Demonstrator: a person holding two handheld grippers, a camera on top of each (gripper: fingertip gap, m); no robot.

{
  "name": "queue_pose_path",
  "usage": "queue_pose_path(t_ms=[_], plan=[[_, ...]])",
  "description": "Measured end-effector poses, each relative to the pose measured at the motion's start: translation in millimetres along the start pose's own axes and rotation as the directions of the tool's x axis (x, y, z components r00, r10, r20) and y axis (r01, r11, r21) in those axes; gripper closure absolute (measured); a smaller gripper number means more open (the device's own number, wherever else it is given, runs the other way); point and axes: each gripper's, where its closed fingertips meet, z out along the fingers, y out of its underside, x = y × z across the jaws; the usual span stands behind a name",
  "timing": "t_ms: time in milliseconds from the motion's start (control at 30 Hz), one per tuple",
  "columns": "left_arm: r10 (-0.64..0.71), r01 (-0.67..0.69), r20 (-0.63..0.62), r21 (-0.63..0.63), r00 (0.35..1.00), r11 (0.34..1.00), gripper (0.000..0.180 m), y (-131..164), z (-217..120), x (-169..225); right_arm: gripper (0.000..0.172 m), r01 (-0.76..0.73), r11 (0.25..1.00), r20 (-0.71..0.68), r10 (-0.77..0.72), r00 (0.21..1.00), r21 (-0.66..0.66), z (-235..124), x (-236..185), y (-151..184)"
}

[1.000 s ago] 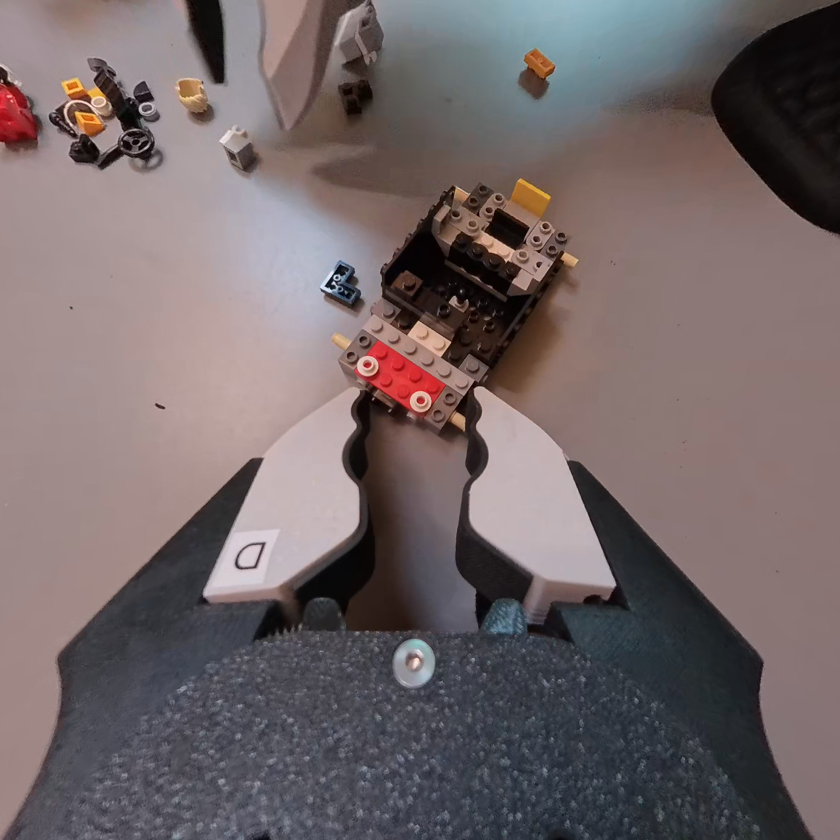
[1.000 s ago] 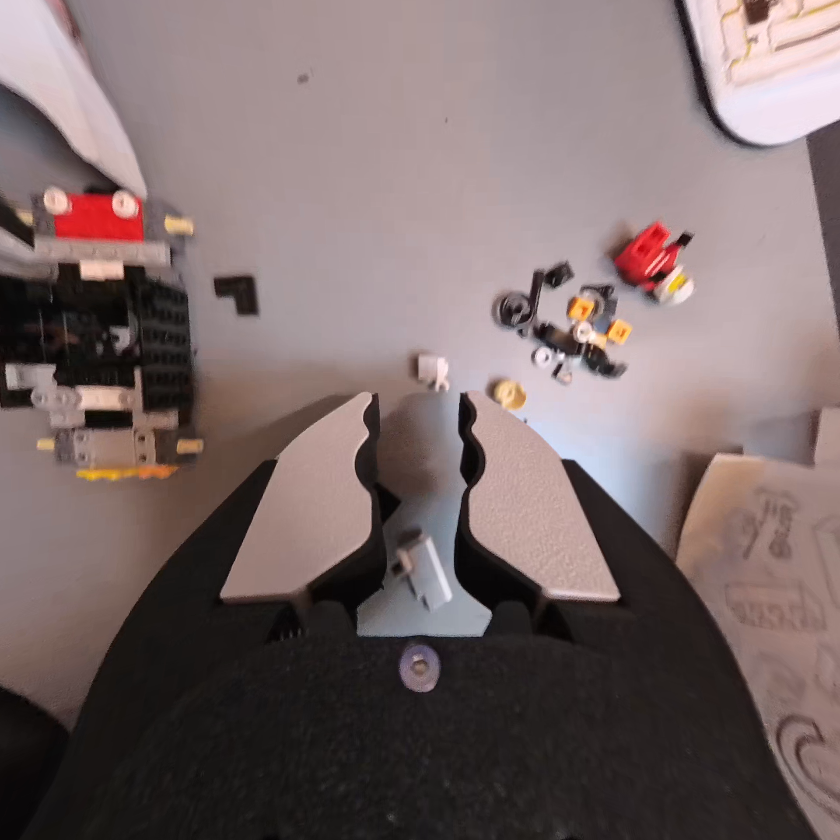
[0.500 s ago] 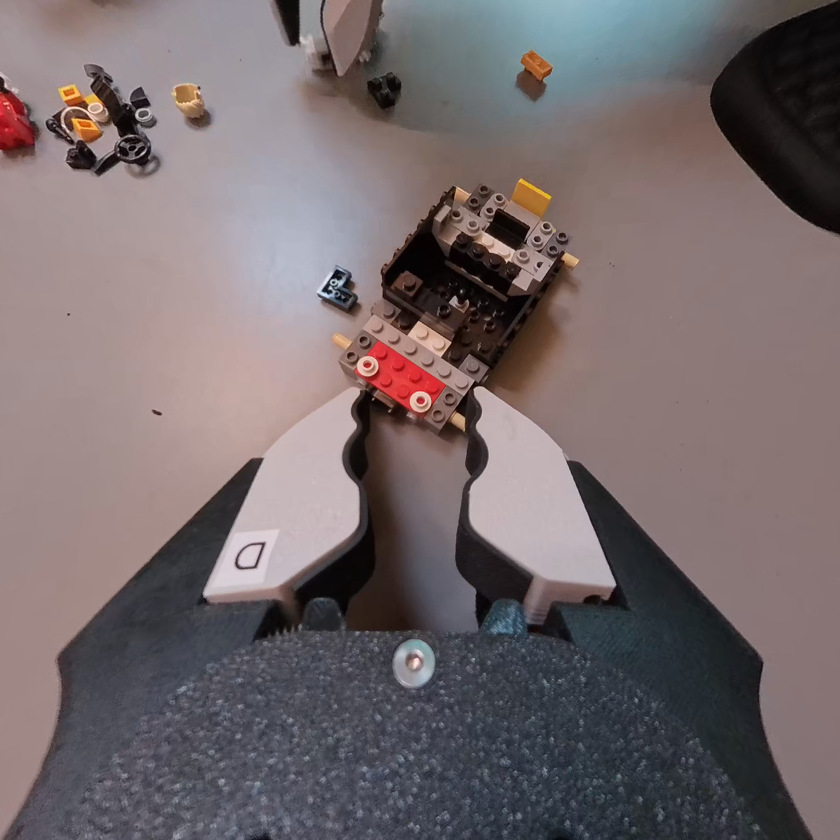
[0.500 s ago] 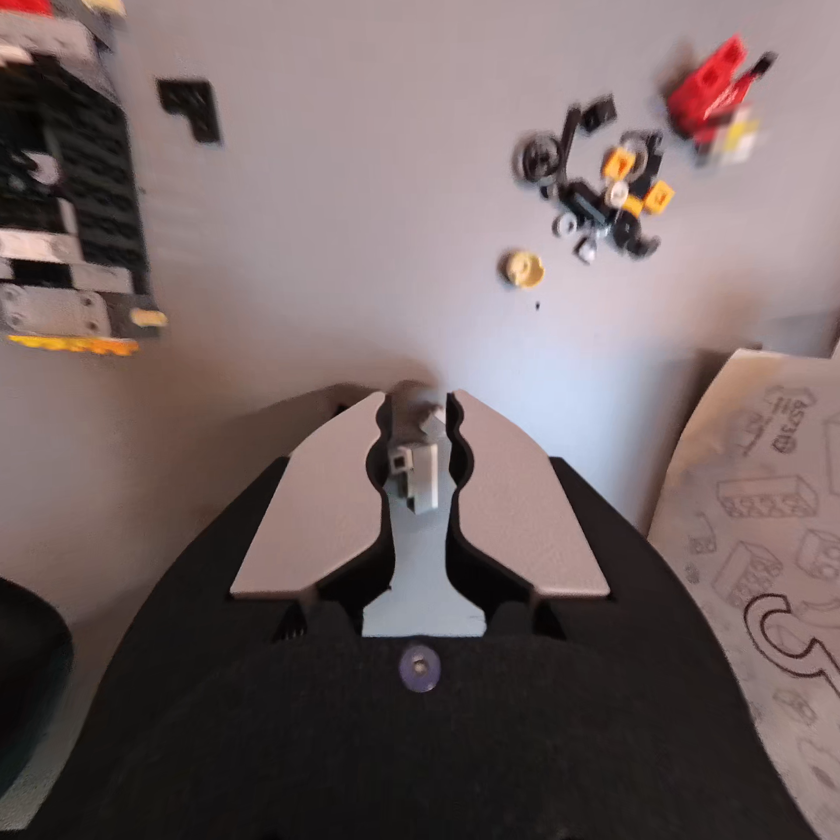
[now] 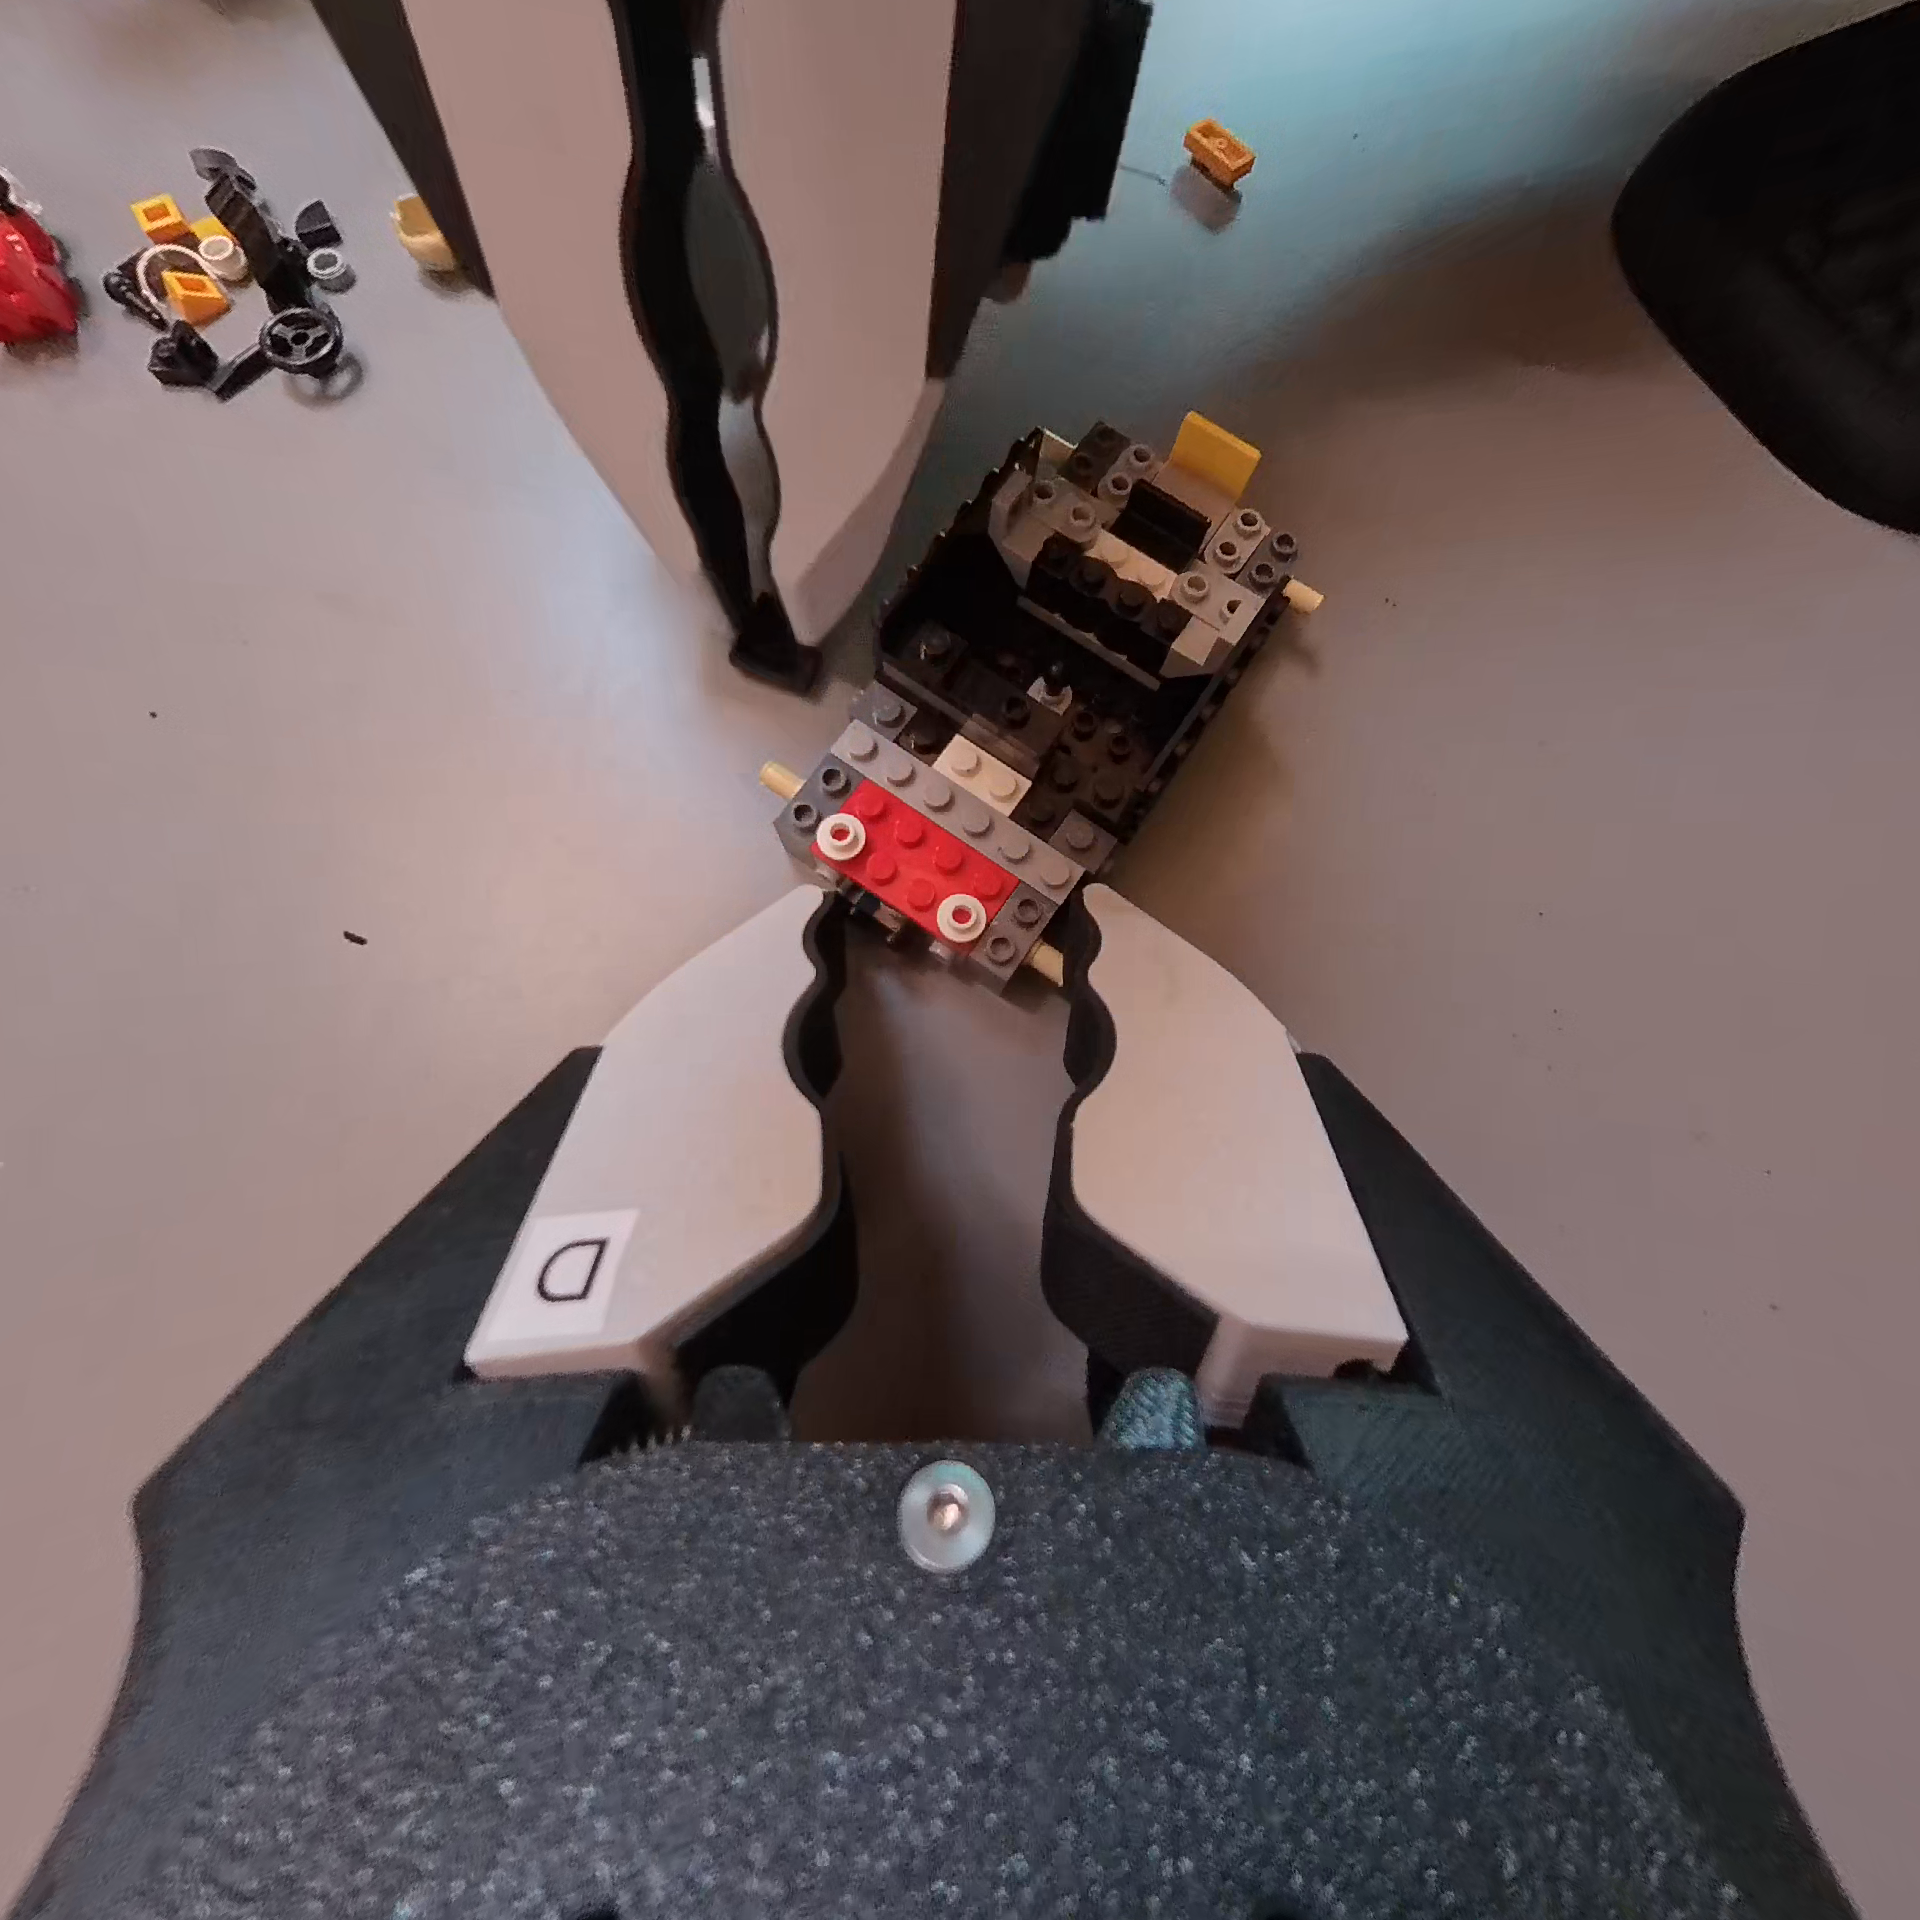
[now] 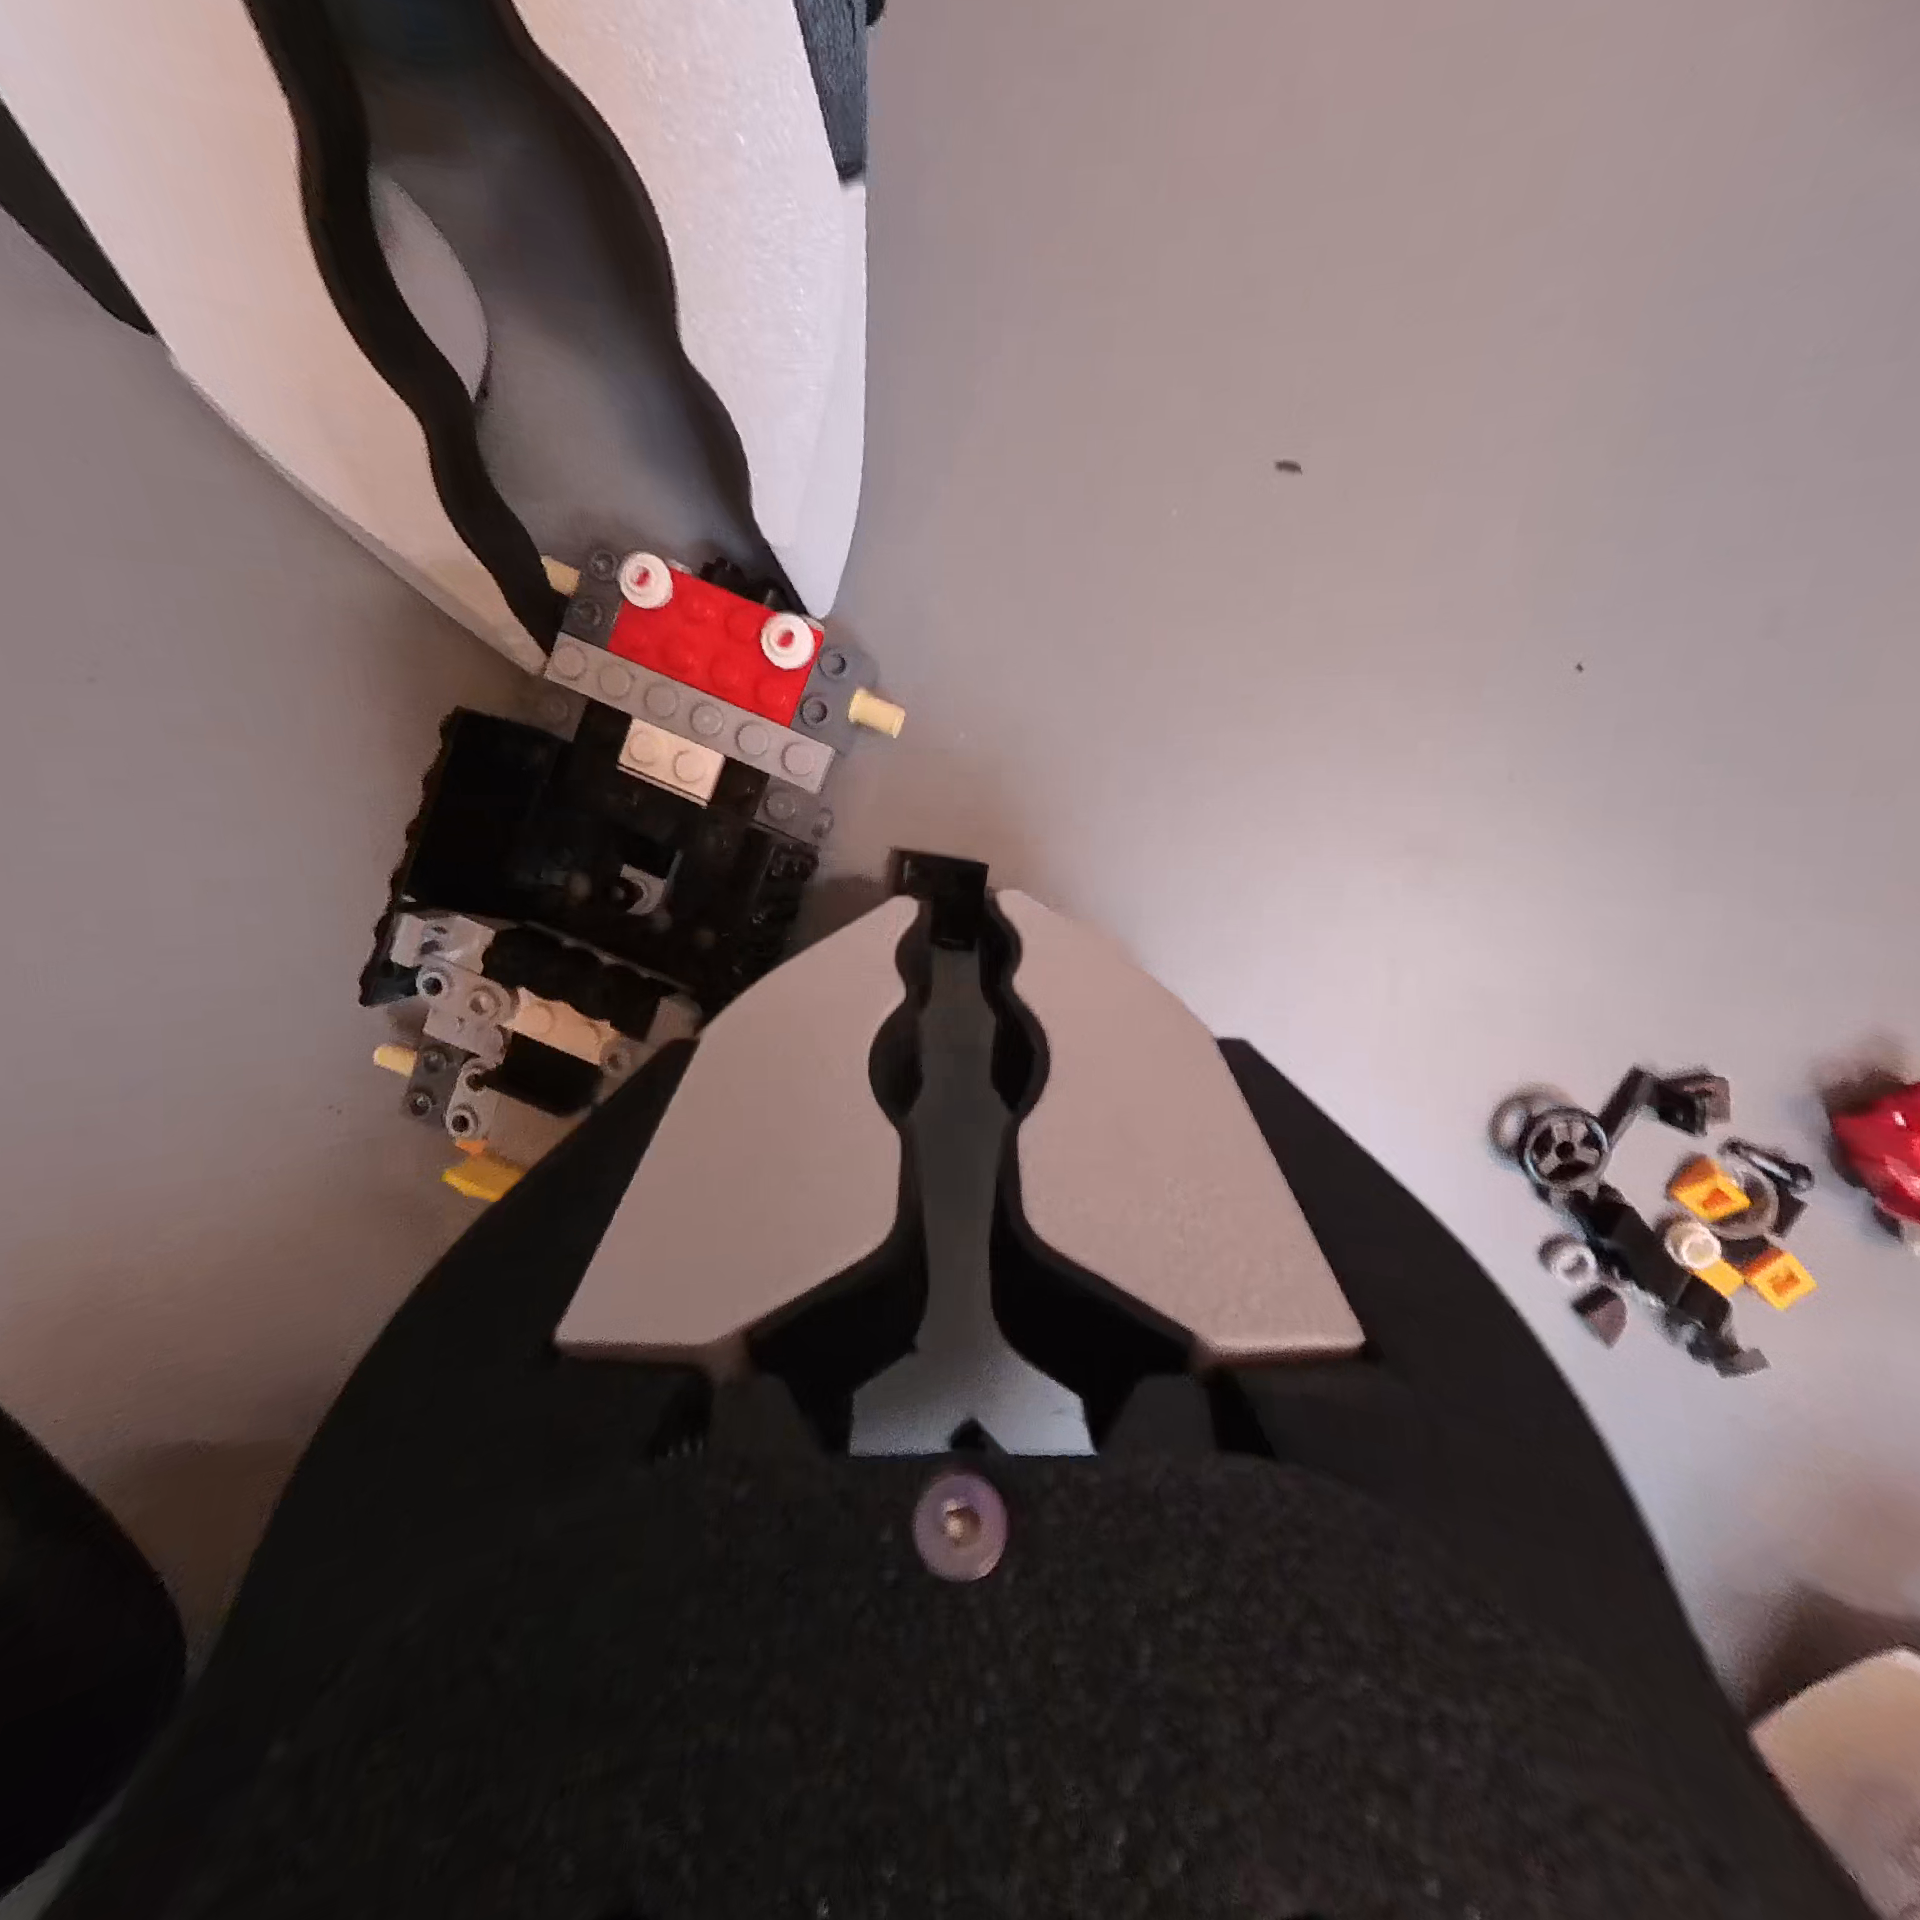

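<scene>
Two grippers worked beside one brick vehicle (image 5: 1039, 717). We held its red-topped end between our left gripper (image 5: 948, 935) fingertips, the pads pressing its sides. We clamped our right gripper (image 6: 951, 914) on a small black piece (image 6: 940, 883), just beside the vehicle.

A pile of small loose bricks (image 5: 223, 281) is lying at the upper left, an orange brick (image 5: 1220, 154) is sitting at the top, right of centre, and a dark chair (image 5: 1787, 260) is showing at the upper right.
</scene>
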Motion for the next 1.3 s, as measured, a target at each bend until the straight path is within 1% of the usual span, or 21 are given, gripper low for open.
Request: queue_pose_path(t_ms=[67,133,200,267,300,333,367,433,500,533,633,700,733,800,867,900,967,1033,1133,1200,1300], plan=[[0.002,-0.002,0.003,0.0,1.0,1.0,0.141,0,0,0,0.164,-0.015,1.0,-0.033,0.015,0.999,-0.019,-8,6,11],[0.002,-0.002,0.008,-0.001,1.0,1.0,0.141,0,0,0,0.164,-0.053,0.998,-0.053,0.052,0.997,-0.018,-24,9,26],[0.006,-0.006,0.02,0.0,1.0,1.0,0.141,-1,1,-1,0.164,-0.096,0.994,-0.092,0.091,0.992,-0.047,-44,11,49],[0.007,-0.007,0.029,0.001,1.0,1.0,0.141,-2,2,-1,0.164,-0.151,0.981,-0.145,0.133,0.98,-0.121,-57,11,81],[0.004,-0.004,0.033,0.002,0.999,1.0,0.141,-3,3,-1,0.155,-0.183,0.968,-0.171,0.153,0.973,-0.17,-61,10,98],[0.001,-0.001,0.038,0.002,0.999,1.0,0.141,-4,4,-2,0.142,-0.209,0.959,-0.212,0.167,0.963,-0.191,-64,11,109],[0.0,0.0,0.045,0.003,0.999,1.0,0.141,-5,5,-2,0.136,-0.229,0.959,-0.233,0.187,0.954,-0.166,-67,9,113],[-0.01,0.009,0.075,0.007,0.997,1.0,0.141,-7,7,-4,0.134,-0.25,0.968,-0.246,0.233,0.941,-0.04,-78,1,105],[-0.03,0.029,0.11,0.01,0.993,1.0,0.141,-11,10,-9,0.133,-0.226,0.969,-0.25,0.244,0.937,0.098,-87,-12,88],[-0.056,0.055,0.137,0.013,0.989,0.998,0.142,-13,11,-13,0.131,-0.219,0.965,-0.243,0.248,0.938,0.142,-88,-21,81],[-0.139,0.137,0.227,0.028,0.964,0.99,0.141,-20,18,-29,0.115,-0.187,0.96,-0.254,0.238,0.937,0.209,-76,-39,61],[-0.137,0.132,0.226,0.038,0.965,0.991,0.138,-26,23,-31,0.107,-0.164,0.958,-0.31,0.233,0.922,0.234,-63,-35,48],[-0.134,0.127,0.221,0.046,0.966,0.991,0.132,-27,23,-31,0.103,-0.162,0.957,-0.329,0.237,0.914,0.239,-56,-31,42],[-0.165,0.147,0.197,0.102,0.967,0.984,0.131,-33,17,-30,0.095,-0.16,0.957,-0.364,0.242,0.9,0.241,-46,-19,34],[-0.19,0.162,0.187,0.157,0.964,0.974,0.13,-39,3,-29,0.092,-0.156,0.965,-0.346,0.222,0.911,0.209,-35,-14,30],[-0.184,0.148,0.209,0.176,0.96,0.973,0.13,-41,-7,-32,0.095,-0.157,0.969,-0.335,0.214,0.918,0.189,-31,-12,30],[-0.169,0.109,0.288,0.211,0.943,0.971,0.133,-42,-36,-42,0.111,-0.162,0.977,-0.329,0.199,0.923,0.139,-26,-8,37],[-0.198,0.102,0.363,0.264,0.91,0.959,0.138,-42,-73,-54,0.111,-0.183,0.975,-0.334,0.214,0.918,0.124,-29,-5,45],[-0.311,0.13,0.457,0.385,0.833,0.914,0.146,-35,-137,-73,0.111,-0.218,0.969,-0.387,0.245,0.889,0.114,-38,1,58],[-0.398,0.158,0.489,0.461,0.776,0.873,0.15,-24,-175,-82,0.105,-0.214,0.969,-0.442,0.246,0.863,0.121,-48,5,61],[-0.497,0.204,0.507,0.526,0.704,0.825,0.154,-1,-214,-83,0.101,-0.208,0.95,-0.478,0.298,0.826,0.233,-71,5,48]])
